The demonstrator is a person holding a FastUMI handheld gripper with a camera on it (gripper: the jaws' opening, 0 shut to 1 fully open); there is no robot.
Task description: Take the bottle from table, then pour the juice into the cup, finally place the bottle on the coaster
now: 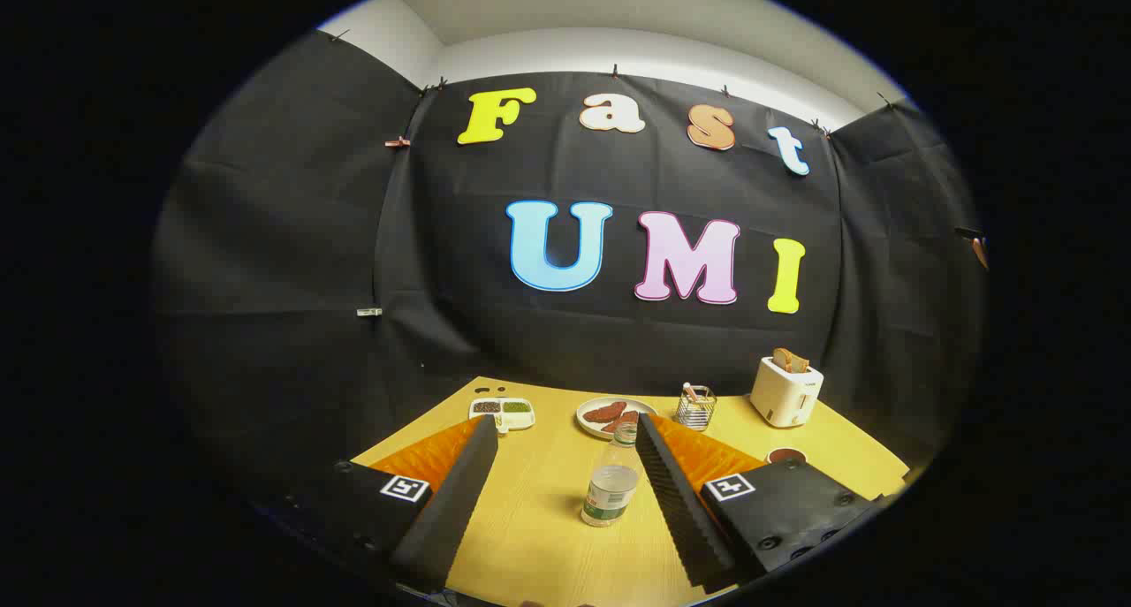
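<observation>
**Tongs spread wide over the bench, bottle standing between them**

The bench (539,519) is a pale yellow wood-grain top, set in a booth hung on three sides with black cloth that is pinned up by small clips. Above the cloth runs a strip of white wall and a white ceiling. The cloth hangs in soft creases and meets the far edge of the bench.

The tongs (565,466) are held apart, with nothing clamped; their two fingers reach forward on either side of the bench's middle. The bottle (611,483), clear with a green label and a cap, stands upright on the bench between the fingers, nearer the right one and apart from both.

Beyond the fingers, along the far side, sit a white divided tray (503,413) with dark and green fillings, a plate (610,415) carrying reddish-brown pieces just behind the bottle, a small wire rack (696,407), and a white toaster (785,393) with a slice of bread standing up in it. A dark round thing with a pale rim (785,455), perhaps the cup or the coaster, lies beside the right finger; I cannot tell which.
</observation>
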